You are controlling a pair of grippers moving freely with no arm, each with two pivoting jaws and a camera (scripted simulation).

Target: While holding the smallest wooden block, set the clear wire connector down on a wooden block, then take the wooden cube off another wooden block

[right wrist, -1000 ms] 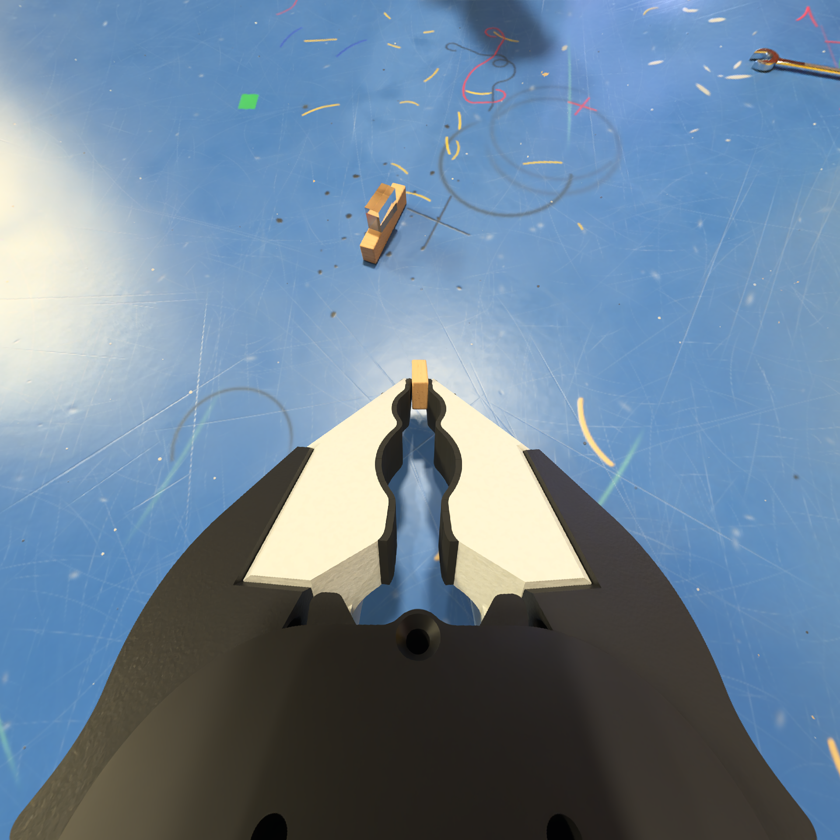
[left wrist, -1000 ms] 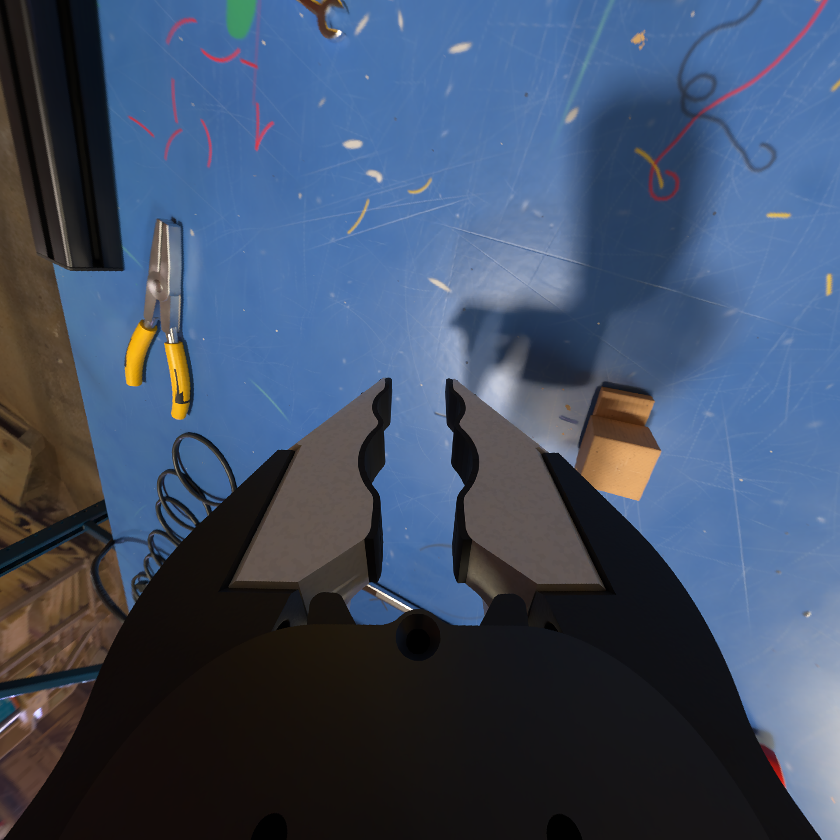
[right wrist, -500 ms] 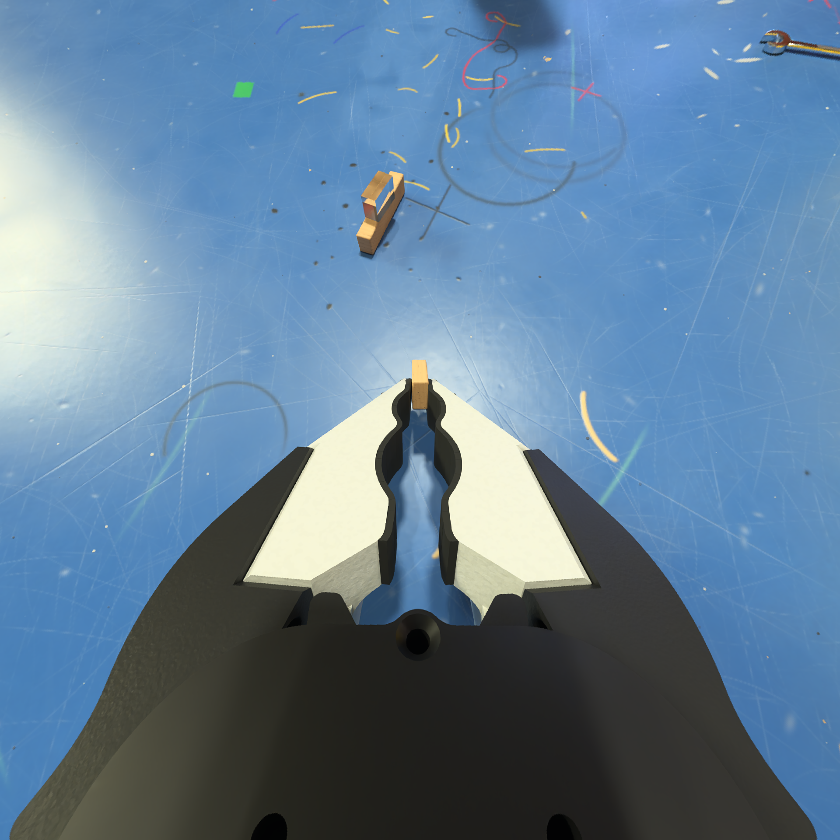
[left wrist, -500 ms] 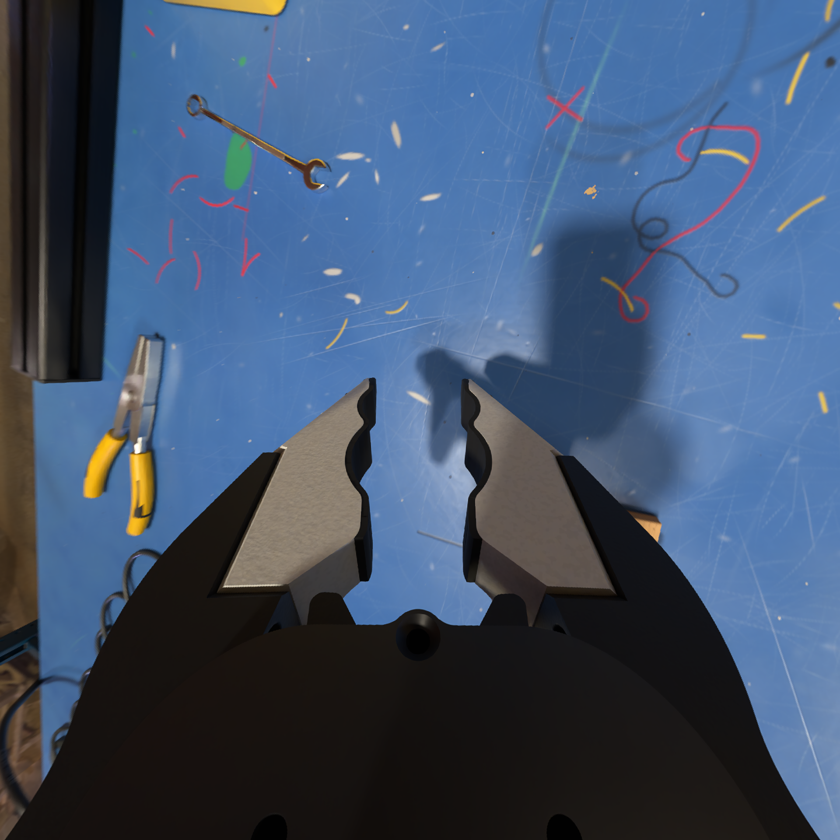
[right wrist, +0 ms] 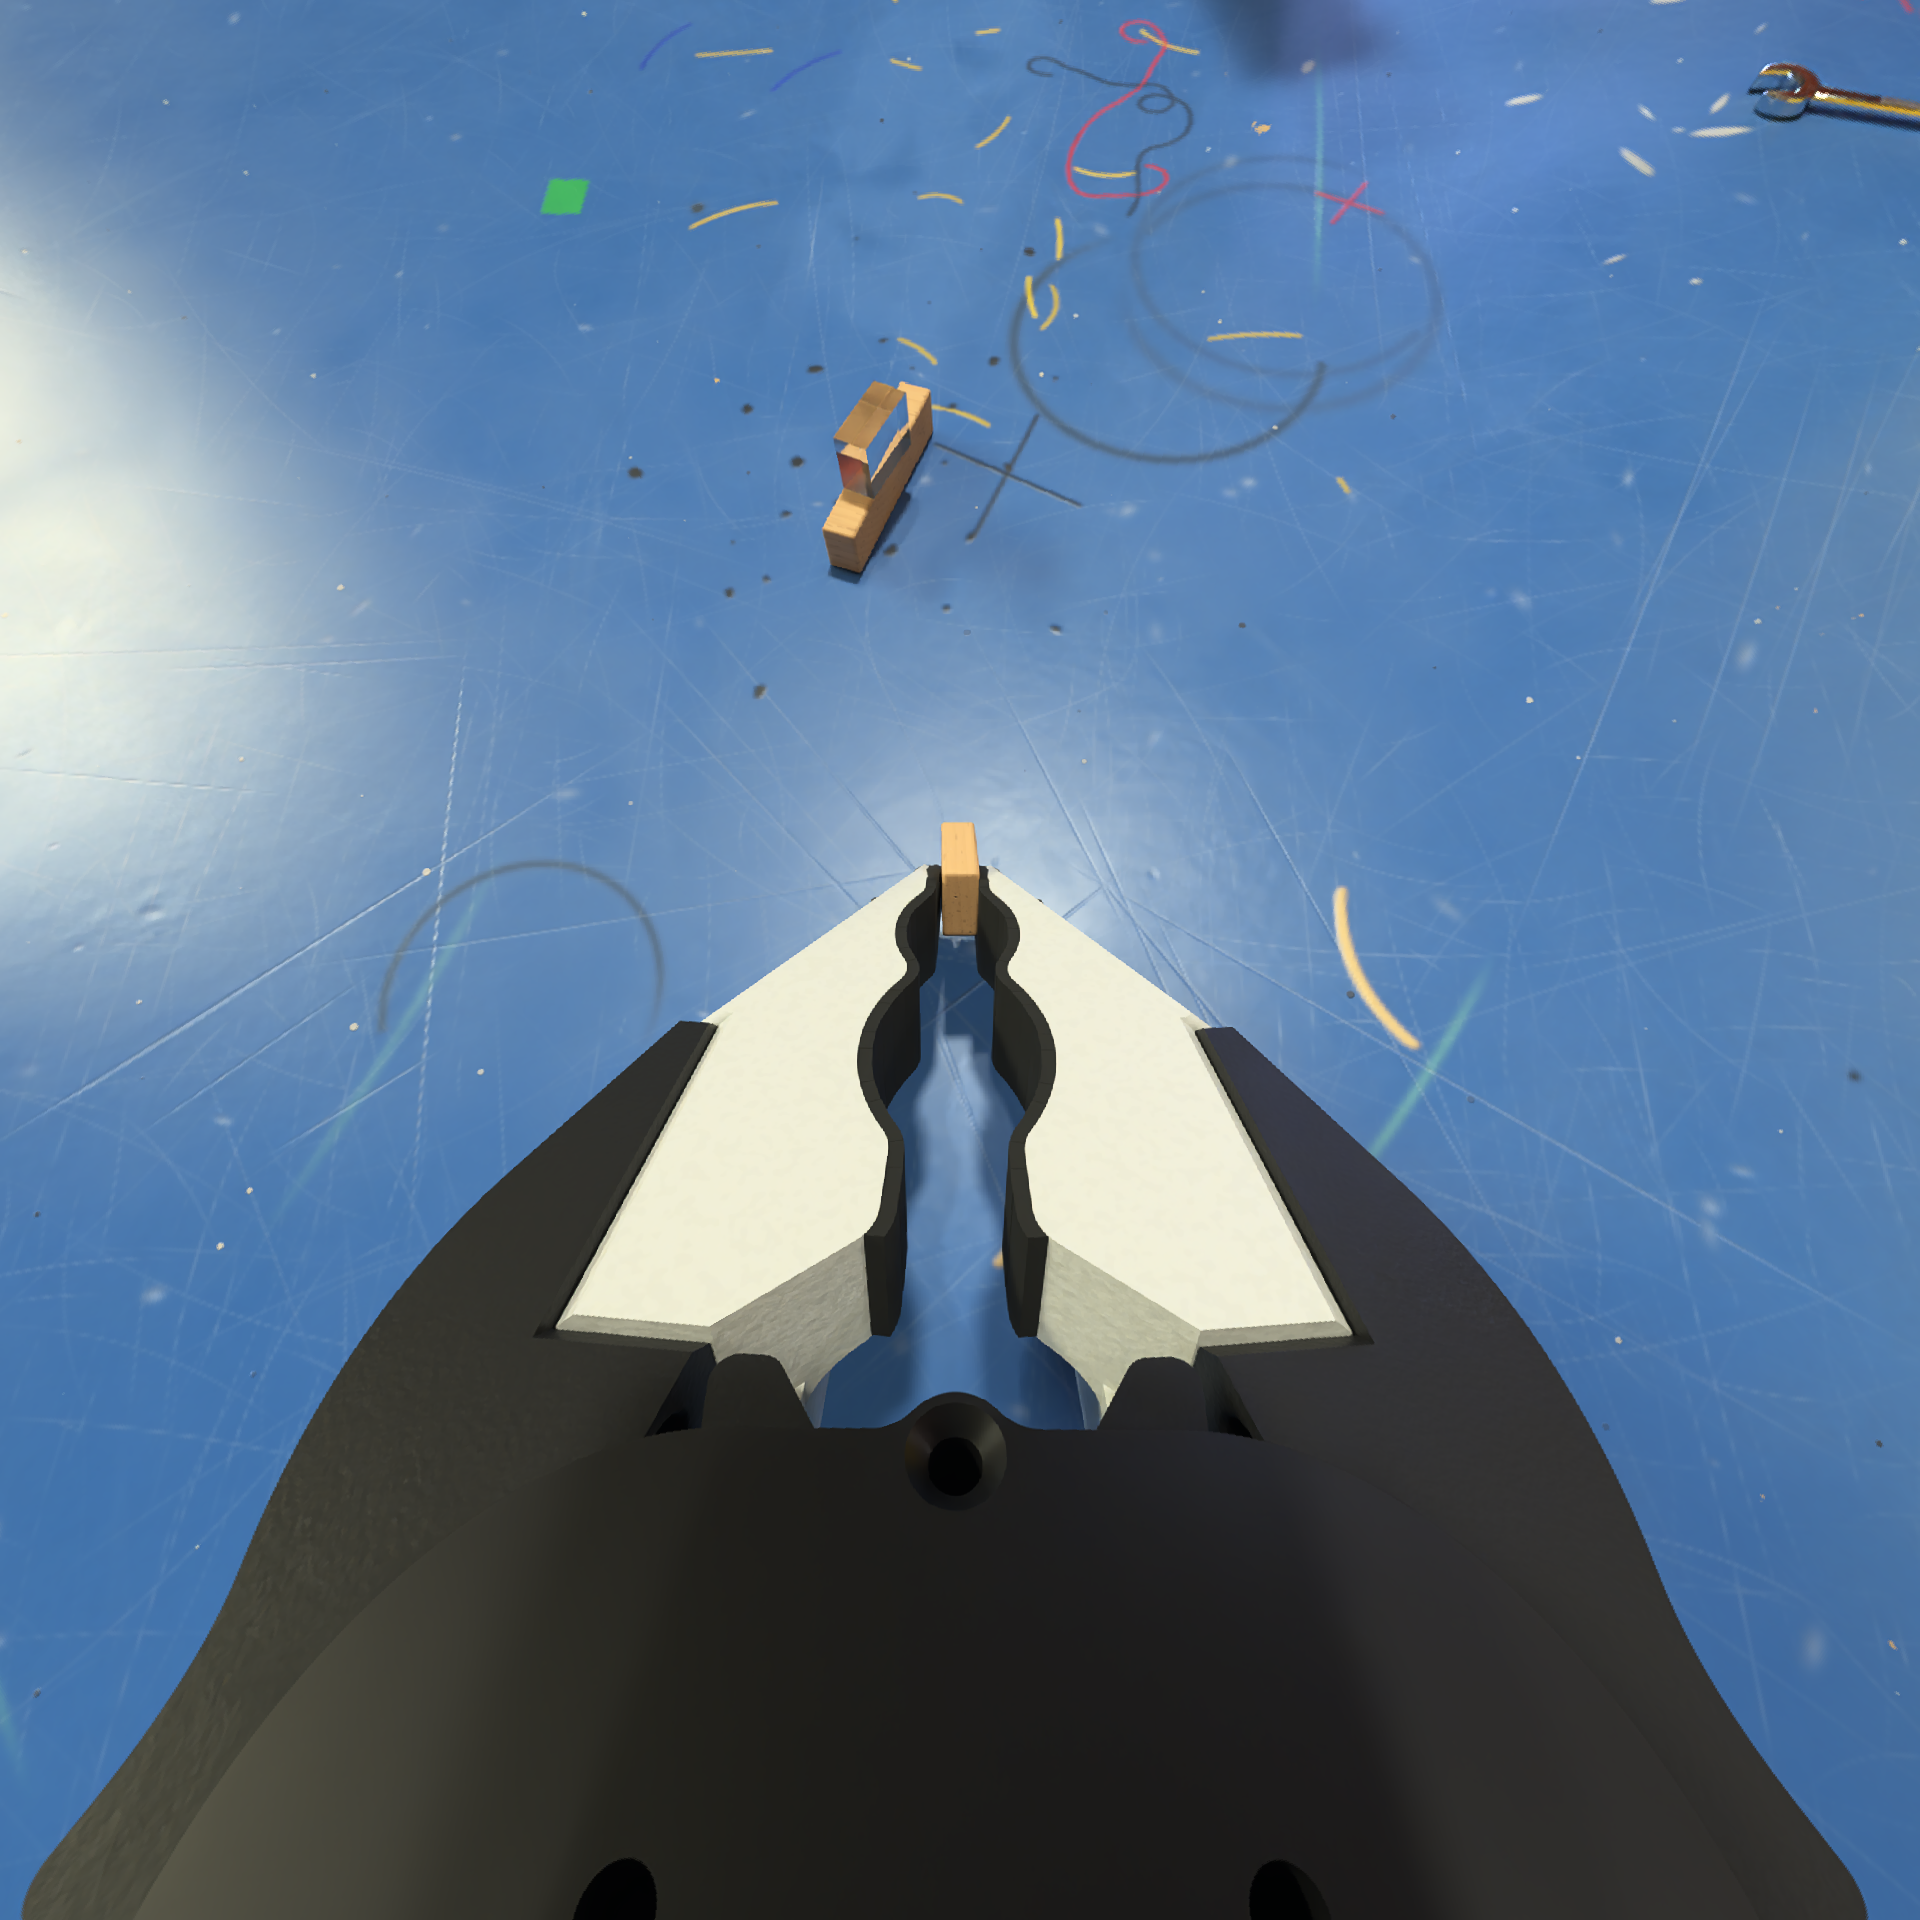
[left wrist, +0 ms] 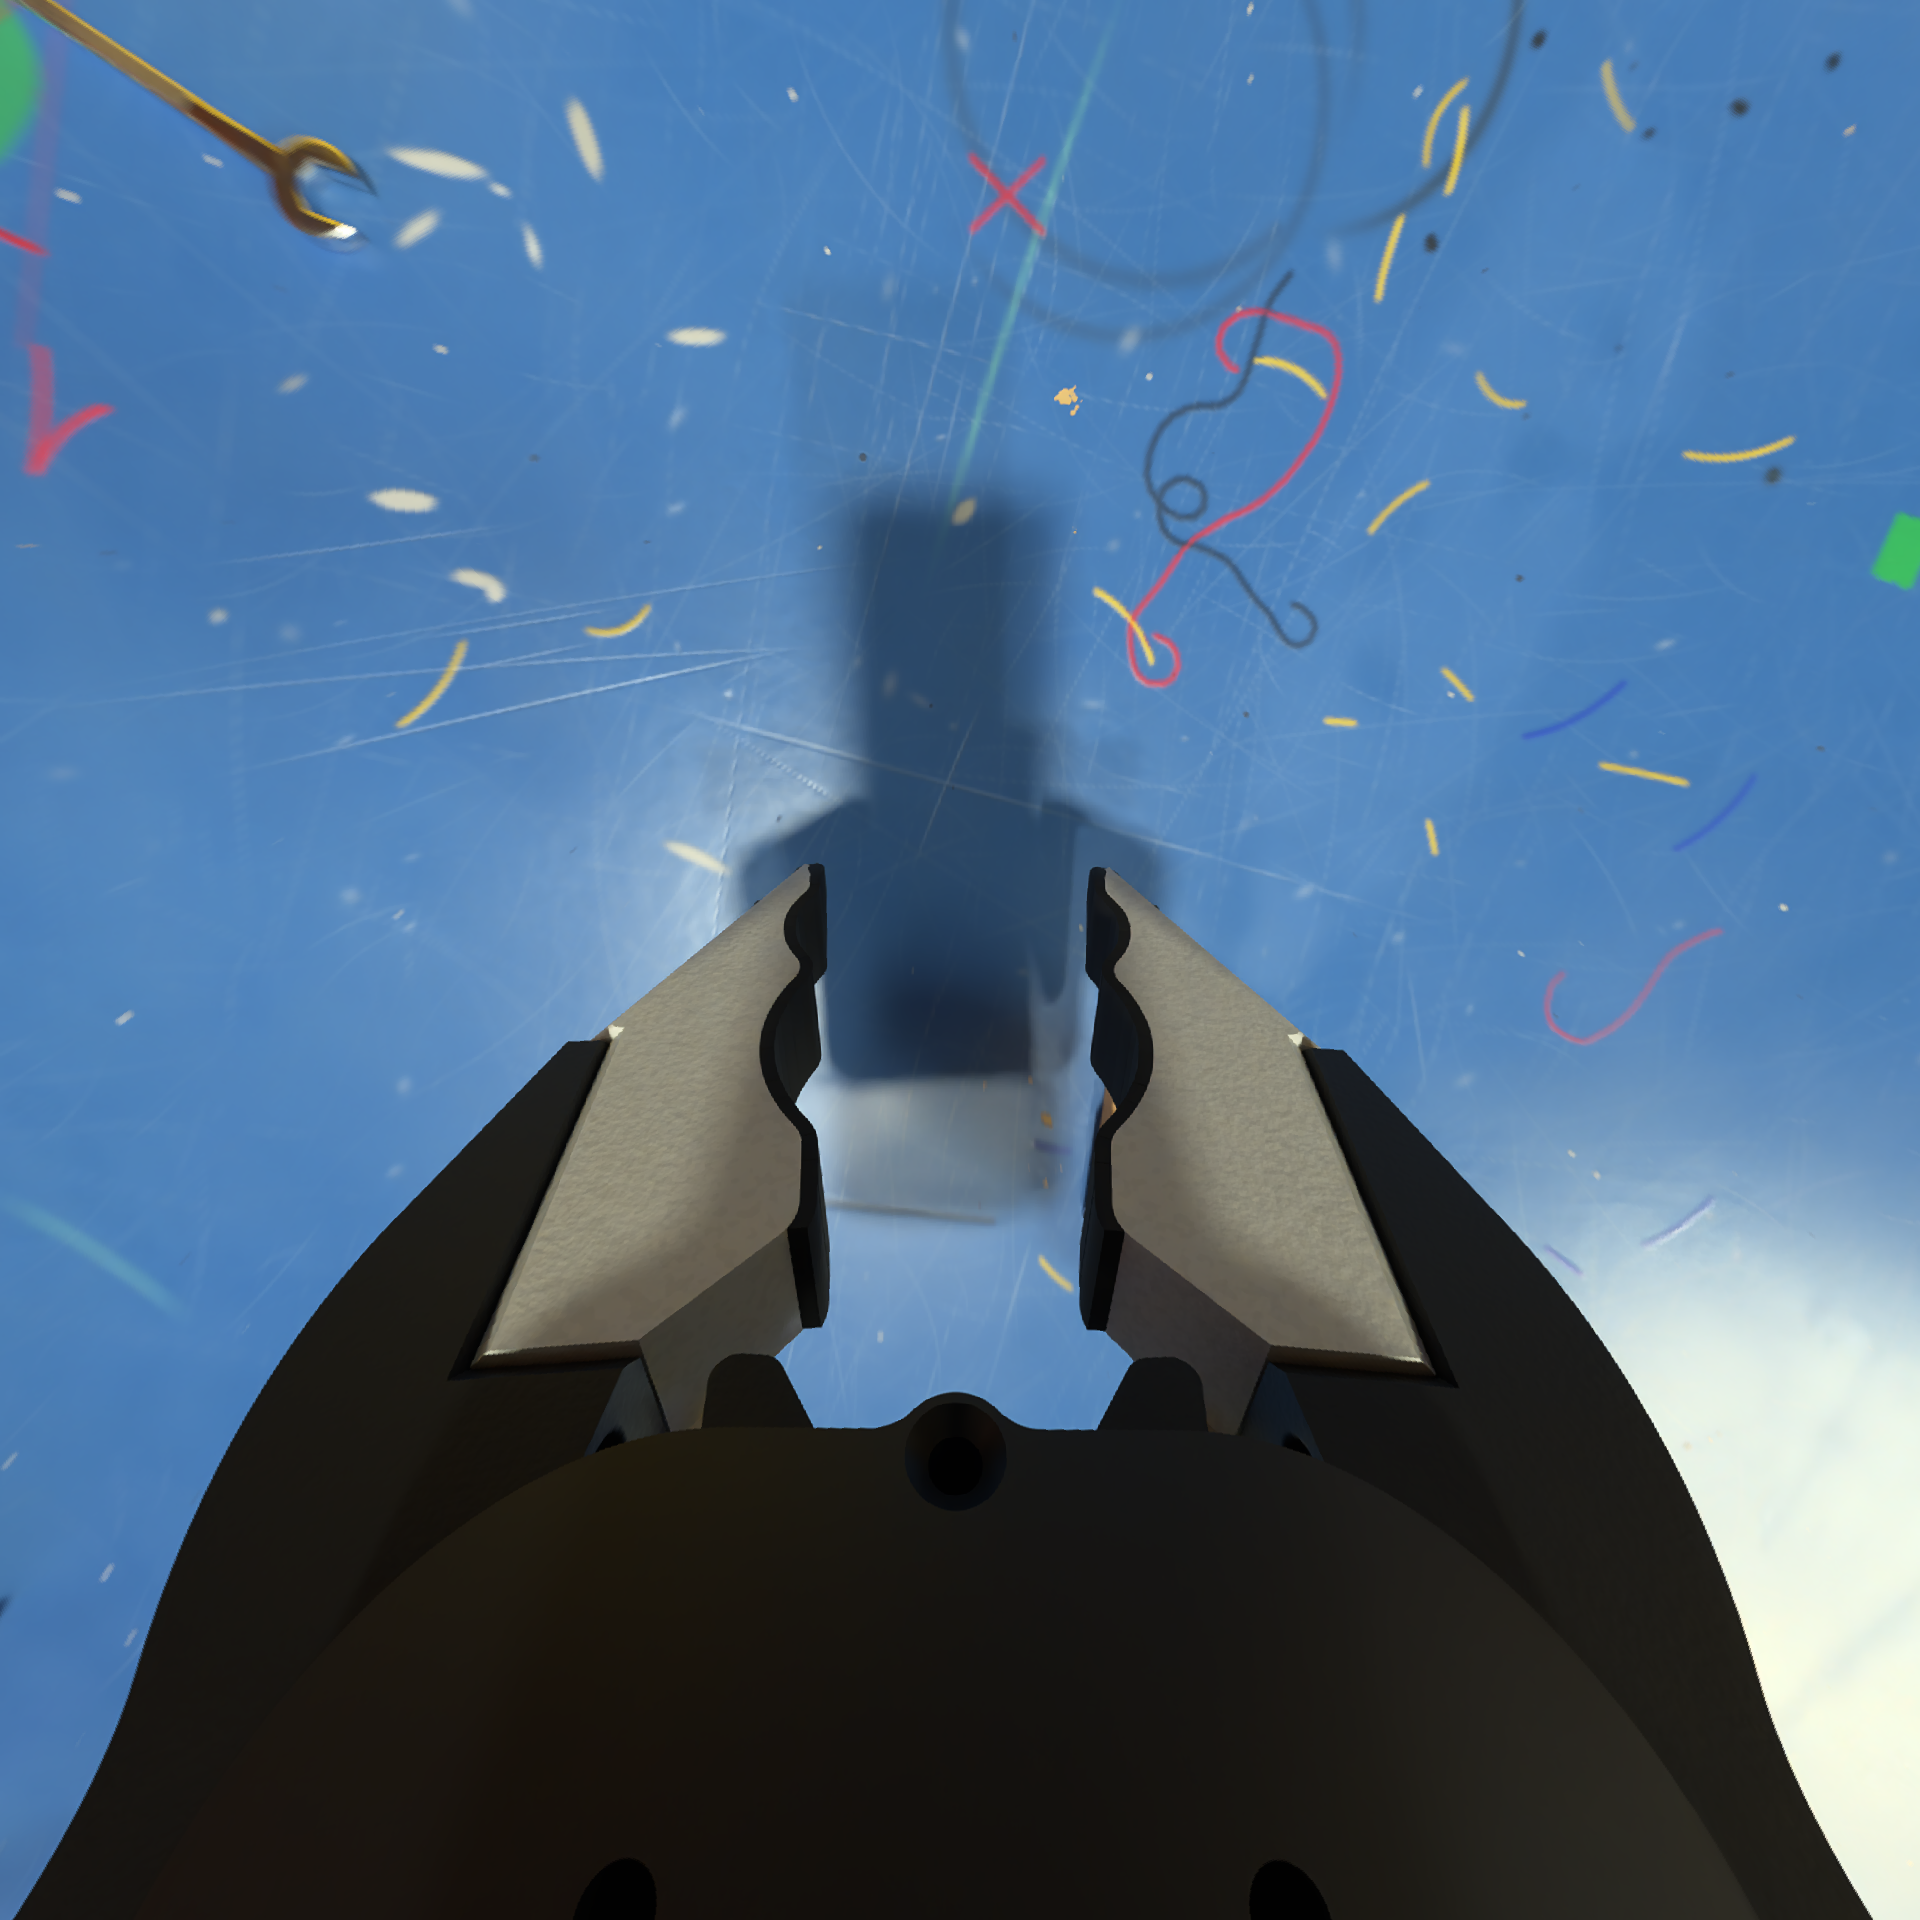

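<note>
Scratched blue bench (right wrist: 1558,727), littered with wire scraps, lies under both grippers. Clamped at the tips of the right gripper (right wrist: 957,883) is the smallest block (right wrist: 958,878), upright. Well ahead and to its left, the clear connector (right wrist: 873,442) rests on a long block (right wrist: 878,488). Jaws of the left gripper (left wrist: 956,888) stand wide apart over bare bench and shadow. A wrench (left wrist: 301,182) lies far off at upper left.
</note>
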